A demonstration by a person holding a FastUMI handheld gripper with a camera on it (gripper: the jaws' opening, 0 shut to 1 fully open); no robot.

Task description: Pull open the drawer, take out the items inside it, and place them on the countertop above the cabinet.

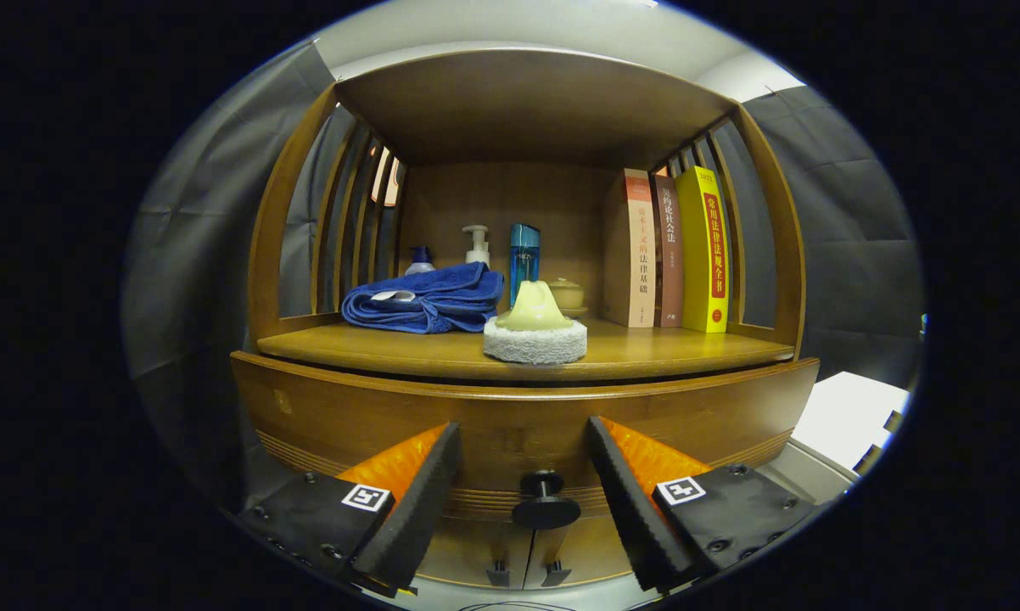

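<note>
Wooden countertop [646, 350], blue towel [429, 299], sponge [535, 339], books [671, 250], bottles [524, 259]

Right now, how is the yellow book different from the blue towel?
The yellow book stands upright at the right end of the shelf beside two other books; the blue towel lies folded and lumpy on the left. The book is stiff and tall, the towel soft and low. Both sit on the countertop above the shut drawer, whose knob sits between the open gripper fingers.
</note>
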